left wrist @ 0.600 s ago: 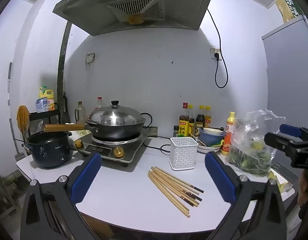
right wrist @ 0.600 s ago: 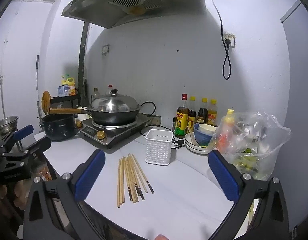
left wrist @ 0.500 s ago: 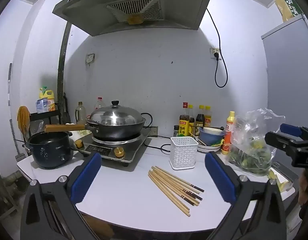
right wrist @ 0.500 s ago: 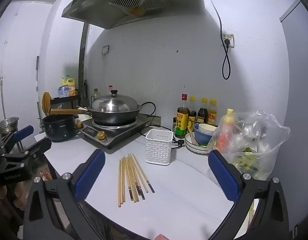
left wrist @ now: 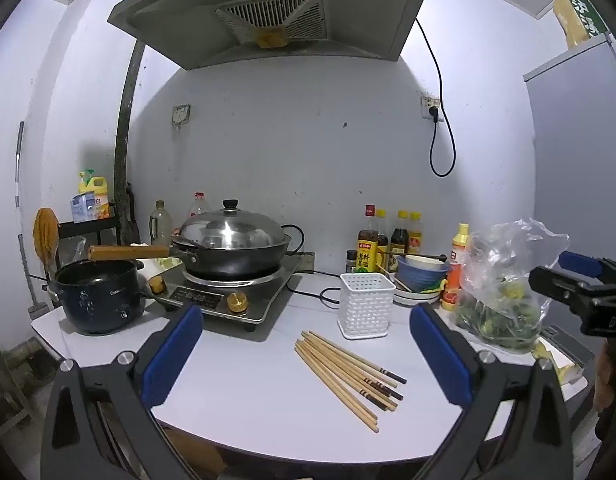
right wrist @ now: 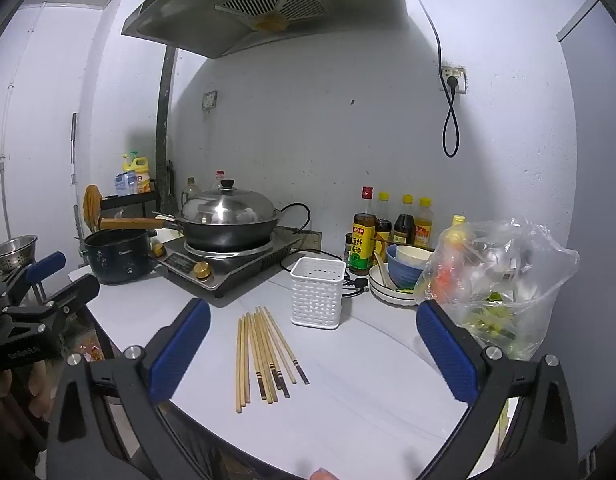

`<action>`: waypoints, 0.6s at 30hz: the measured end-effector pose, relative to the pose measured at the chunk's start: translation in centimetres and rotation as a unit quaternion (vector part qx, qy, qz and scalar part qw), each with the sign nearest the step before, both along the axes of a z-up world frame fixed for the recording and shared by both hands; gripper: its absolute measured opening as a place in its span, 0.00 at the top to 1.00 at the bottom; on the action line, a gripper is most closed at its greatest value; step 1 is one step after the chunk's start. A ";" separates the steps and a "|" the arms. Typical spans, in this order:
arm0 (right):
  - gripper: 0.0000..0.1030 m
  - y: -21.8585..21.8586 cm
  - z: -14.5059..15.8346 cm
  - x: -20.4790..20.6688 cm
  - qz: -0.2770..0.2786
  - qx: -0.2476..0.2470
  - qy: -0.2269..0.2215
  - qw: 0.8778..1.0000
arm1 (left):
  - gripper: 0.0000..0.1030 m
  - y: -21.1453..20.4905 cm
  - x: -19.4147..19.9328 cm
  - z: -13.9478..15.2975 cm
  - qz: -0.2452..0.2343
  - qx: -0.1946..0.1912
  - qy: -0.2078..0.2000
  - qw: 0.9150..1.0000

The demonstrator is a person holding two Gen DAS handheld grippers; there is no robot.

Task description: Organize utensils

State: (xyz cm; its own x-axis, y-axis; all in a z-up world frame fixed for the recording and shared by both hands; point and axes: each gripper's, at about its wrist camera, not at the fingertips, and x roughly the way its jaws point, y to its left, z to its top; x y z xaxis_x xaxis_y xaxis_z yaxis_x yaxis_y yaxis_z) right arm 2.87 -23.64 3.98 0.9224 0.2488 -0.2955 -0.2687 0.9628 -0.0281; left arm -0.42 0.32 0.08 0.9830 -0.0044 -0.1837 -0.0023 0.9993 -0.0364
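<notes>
Several wooden chopsticks (left wrist: 344,370) lie loose in a bundle on the white counter (left wrist: 248,392), in front of an empty white perforated utensil holder (left wrist: 365,305). They also show in the right wrist view (right wrist: 264,350), with the holder (right wrist: 318,293) just behind them. My left gripper (left wrist: 306,356) is open and empty, held back from the counter's front edge. My right gripper (right wrist: 314,354) is open and empty too, also held short of the chopsticks. Each gripper shows at the edge of the other's view.
An induction cooker with a lidded wok (left wrist: 232,246) and a dark pot (left wrist: 98,296) stand at the left. Sauce bottles (left wrist: 384,242), stacked bowls (left wrist: 420,276) and a plastic bag of greens (left wrist: 504,288) stand at the back right.
</notes>
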 end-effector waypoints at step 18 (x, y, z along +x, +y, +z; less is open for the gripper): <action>0.01 0.0 -0.1 0.5 0.001 -0.002 0.003 1.000 | 0.00 0.5 -0.1 -0.2 -0.002 -0.011 -0.003 1.000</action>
State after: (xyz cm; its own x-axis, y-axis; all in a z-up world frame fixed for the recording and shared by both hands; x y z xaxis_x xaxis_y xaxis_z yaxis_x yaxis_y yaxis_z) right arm 3.40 -23.62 3.85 0.9202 0.2497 -0.3015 -0.2712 0.9620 -0.0310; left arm -0.57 0.86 -0.11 0.9842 -0.0120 -0.1768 0.0018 0.9983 -0.0581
